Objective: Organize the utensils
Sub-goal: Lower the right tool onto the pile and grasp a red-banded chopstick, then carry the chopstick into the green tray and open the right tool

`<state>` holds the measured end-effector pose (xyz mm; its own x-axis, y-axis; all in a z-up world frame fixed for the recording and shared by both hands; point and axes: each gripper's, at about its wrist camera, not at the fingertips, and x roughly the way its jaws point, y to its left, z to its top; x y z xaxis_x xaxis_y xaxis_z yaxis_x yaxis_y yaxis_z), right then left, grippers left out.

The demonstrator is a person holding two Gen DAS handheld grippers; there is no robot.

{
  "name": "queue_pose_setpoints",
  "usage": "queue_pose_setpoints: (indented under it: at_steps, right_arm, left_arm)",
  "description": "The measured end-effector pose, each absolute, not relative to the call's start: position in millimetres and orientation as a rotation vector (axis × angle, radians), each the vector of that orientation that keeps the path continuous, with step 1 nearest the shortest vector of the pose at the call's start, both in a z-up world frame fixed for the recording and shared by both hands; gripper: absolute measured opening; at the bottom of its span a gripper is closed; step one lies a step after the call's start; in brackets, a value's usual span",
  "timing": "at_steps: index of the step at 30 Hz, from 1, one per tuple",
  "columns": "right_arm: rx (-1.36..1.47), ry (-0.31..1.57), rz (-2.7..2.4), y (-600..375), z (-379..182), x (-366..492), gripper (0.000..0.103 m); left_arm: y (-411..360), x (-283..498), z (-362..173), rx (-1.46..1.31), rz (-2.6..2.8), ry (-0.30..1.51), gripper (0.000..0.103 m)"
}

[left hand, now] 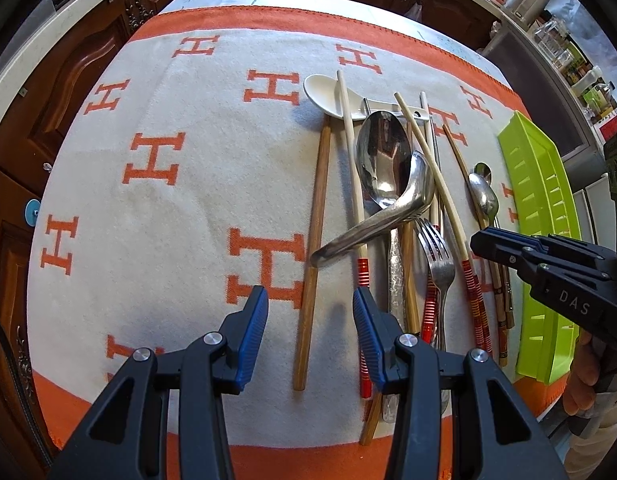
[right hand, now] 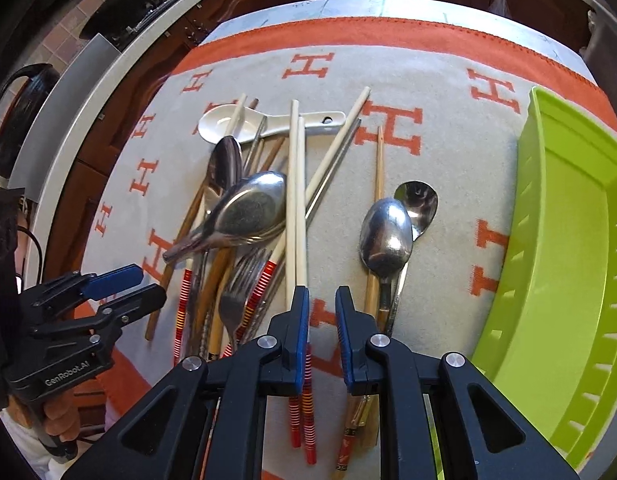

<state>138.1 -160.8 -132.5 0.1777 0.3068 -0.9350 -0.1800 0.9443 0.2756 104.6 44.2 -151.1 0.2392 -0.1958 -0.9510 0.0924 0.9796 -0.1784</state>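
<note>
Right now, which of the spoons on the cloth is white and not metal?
The ceramic soup spoon at the far end of the pile. It is white with a small hole in its handle, and chopsticks lie across it; the other spoons are shiny steel.

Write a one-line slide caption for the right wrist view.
Right gripper hovers empty over mixed chopsticks, spoons and a fork on an H-patterned cloth, green tray alongside.

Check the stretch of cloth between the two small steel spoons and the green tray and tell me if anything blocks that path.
Nothing visible does. The two small steel spoons lie apart from the main pile, nearest the green tray, and only bare blanket separates them from its rim. The right gripper hovers beside their handles, holding nothing.
</note>
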Motion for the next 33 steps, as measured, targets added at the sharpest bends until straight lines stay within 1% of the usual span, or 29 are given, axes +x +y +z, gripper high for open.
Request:
queue_pose_setpoints:
  at_steps: [9,11,15,24,25,26,27,33]
  right_arm:
    - [0.051,1.324,0.350,-152,-132,133,0.015]
    - [0.050,1.348,0.366,-148,-138,132,0.016]
    - [-0.012,1.295,0.352,-141,-138,126,0.018]
    - [-0.162,1.143,0.254,-121,-138,99,0.018]
    - [-0.163,1.140,0.245,-121,-138,98,0.017]
    - [-0.159,1.138,0.233,-121,-138,97,0.009]
    - [-0.148,1.139,0.225,-122,-137,97,0.006]
    - [0.085,1.145,0.213,-156,-121,95,0.005]
  left_arm:
    - [43,105,-152,-0.090,-0.198,1.316,0.042]
    - [43,105,-151,-0.089,-0.197,1.314,0.043]
    - [43,104,-152,-0.083,-0.194,1.308,0.043]
    - [44,100,-156,-0.089,-0.188,1.307,0.046]
    - [44,99,-156,-0.089,-0.189,1.307,0.046]
    - [44,98,-156,-0.088,-0.190,1.304,0.046]
    - [43,97,-154,-0.087,-0.191,1.299,0.046]
    - [40,92,-144,-0.072,-0.206,1.264,0.046]
